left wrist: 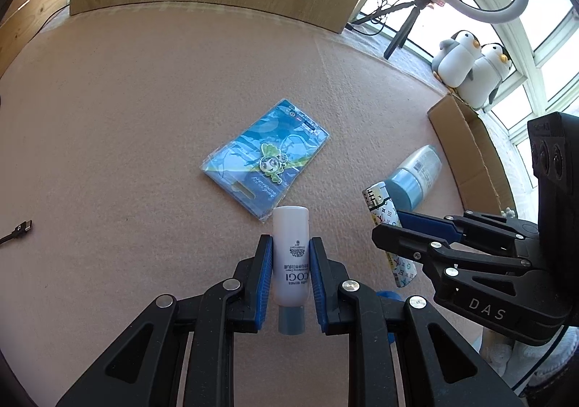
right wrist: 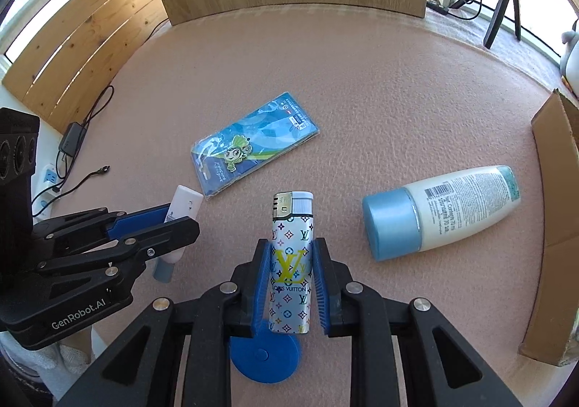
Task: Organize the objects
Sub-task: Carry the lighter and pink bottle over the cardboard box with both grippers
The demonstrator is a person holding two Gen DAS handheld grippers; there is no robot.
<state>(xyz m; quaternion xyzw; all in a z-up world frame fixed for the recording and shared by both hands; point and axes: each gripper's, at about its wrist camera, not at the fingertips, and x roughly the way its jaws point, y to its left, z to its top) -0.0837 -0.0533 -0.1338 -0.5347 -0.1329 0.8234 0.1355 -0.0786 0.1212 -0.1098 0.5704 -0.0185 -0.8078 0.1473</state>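
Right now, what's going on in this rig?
A person holds two handheld tools over a pink mat. The left tool is closed on a small white tube; the right tool is closed on a patterned lighter. Still lying on the mat: a blue packaged card and a white bottle with a blue cap. A cardboard box sits at the right edge.

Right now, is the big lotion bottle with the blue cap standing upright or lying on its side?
Lying on its side. The lotion bottle rests lengthwise on the pink mat, its blue cap pointing sideways toward the lighter.
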